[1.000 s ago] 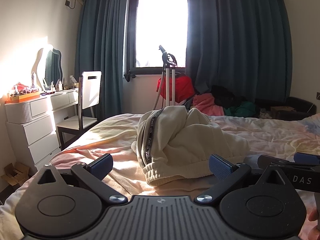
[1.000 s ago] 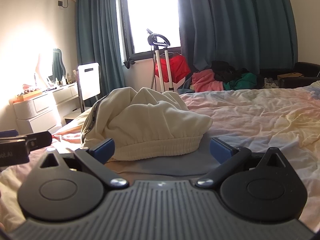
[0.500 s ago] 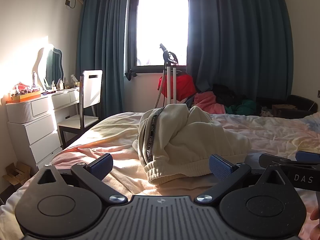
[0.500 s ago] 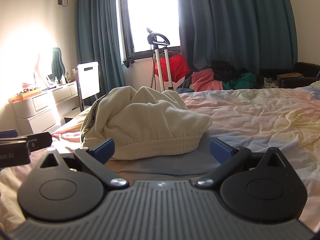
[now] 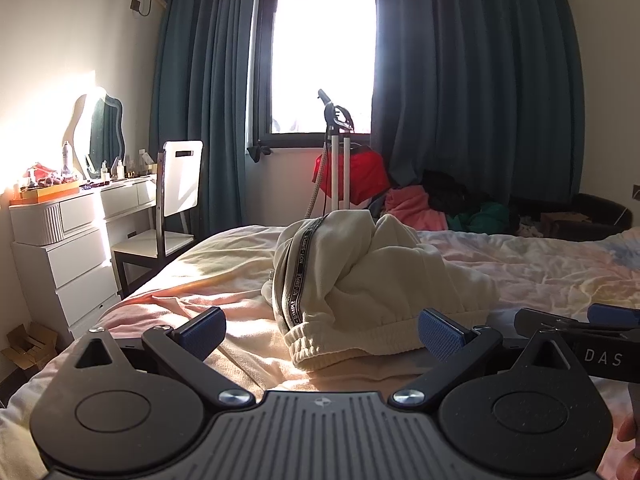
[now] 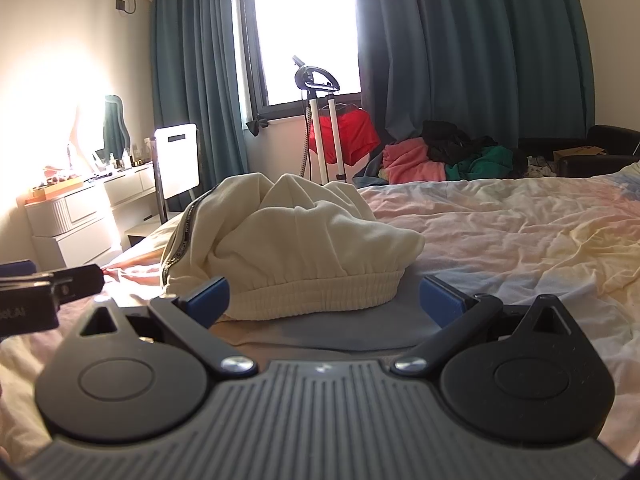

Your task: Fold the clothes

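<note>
A cream sweat garment [image 5: 372, 276] with a black lettered side stripe lies crumpled in a heap on the bed [image 5: 540, 268]; it also shows in the right wrist view [image 6: 296, 248]. My left gripper [image 5: 320, 330] is open and empty, low over the bed just short of the garment's elastic hem. My right gripper [image 6: 324, 298] is open and empty, also just short of the hem. Each gripper shows at the edge of the other's view.
A white dresser [image 5: 64, 248] with a mirror and a white chair [image 5: 176, 208] stand left of the bed. A garment steamer [image 5: 336, 152] with a red item stands by the window. A pile of clothes [image 6: 448, 156] lies beyond the bed's far side.
Both grippers have held almost still, with only a slight drift of the left view. The garment has not moved.
</note>
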Available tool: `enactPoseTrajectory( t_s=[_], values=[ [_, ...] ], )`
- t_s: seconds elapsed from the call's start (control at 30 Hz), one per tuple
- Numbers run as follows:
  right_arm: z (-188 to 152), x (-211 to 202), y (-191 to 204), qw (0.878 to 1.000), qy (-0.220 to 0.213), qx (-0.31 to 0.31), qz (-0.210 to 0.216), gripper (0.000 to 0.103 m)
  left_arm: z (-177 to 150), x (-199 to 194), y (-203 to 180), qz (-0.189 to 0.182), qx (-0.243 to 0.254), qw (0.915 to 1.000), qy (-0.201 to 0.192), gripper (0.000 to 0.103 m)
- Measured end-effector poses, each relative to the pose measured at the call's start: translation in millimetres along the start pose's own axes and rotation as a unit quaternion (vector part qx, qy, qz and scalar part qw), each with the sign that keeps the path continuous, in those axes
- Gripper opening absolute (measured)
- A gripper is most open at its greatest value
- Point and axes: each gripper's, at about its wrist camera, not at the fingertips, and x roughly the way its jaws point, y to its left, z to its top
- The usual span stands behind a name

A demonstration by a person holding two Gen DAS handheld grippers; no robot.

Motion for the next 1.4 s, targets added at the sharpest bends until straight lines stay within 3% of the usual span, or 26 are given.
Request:
enactPoseTrajectory(
  t_s=[0.23,0.47,0.57,0.63,0.67,0.73,0.77,0.8,0.93,1.03,1.2,1.33,1.4],
  values=[
    [3,-3,3,1.0,-0.005,-0.009,0.003,0.103,0,-3,1,-0.006,0.004,1.0,-0.005,0.103],
    [4,-5,-6,0.999,-0.018,0.031,-0.022,0.103,-1,-3,2,-0.016,-0.001,0.9999,-0.005,0.103],
    [7,-11,-7,0.999,-0.032,0.041,-0.013,0.099,-3,-2,3,-0.015,-0.001,0.9999,-0.003,0.103],
    [10,-13,-6,0.998,-0.037,0.043,-0.009,0.085,-4,-2,4,-0.021,-0.008,0.9998,0.002,0.103],
    [11,-13,-5,0.998,-0.039,0.039,-0.011,0.063,-5,-1,4,-0.021,-0.008,0.9997,0.005,0.103],
    [12,-11,-4,0.998,-0.038,0.034,-0.022,0.042,-7,2,2,-0.019,-0.005,0.9998,0.01,0.103],
    [13,-10,-5,0.998,-0.037,0.038,-0.022,0.023,-9,4,1,-0.017,-0.004,0.9998,0.013,0.103],
    [13,-10,-6,0.998,-0.037,0.044,-0.023,0.017,-11,6,-2,-0.012,0.008,0.9997,0.017,0.103],
    [19,-16,-11,0.996,-0.058,0.058,-0.031,0.017,-20,25,-22,0.014,0.076,0.9965,0.033,0.103],
    [25,-17,-14,0.996,-0.059,0.068,-0.02,0.018,-27,55,-40,0.021,0.134,0.9893,0.054,0.103],
    [28,-13,-24,0.995,-0.059,0.079,-0.026,0.018,-51,130,-68,0.091,0.254,0.9599,0.077,0.102],
    [23,1,-50,0.99,-0.035,0.136,-0.03,0.018,-67,183,-68,0.13,0.307,0.9385,0.089,0.097],
    [18,12,-60,0.987,-0.019,0.155,-0.03,0.018,-60,186,-61,0.129,0.279,0.9484,0.076,0.092]
  ],
)
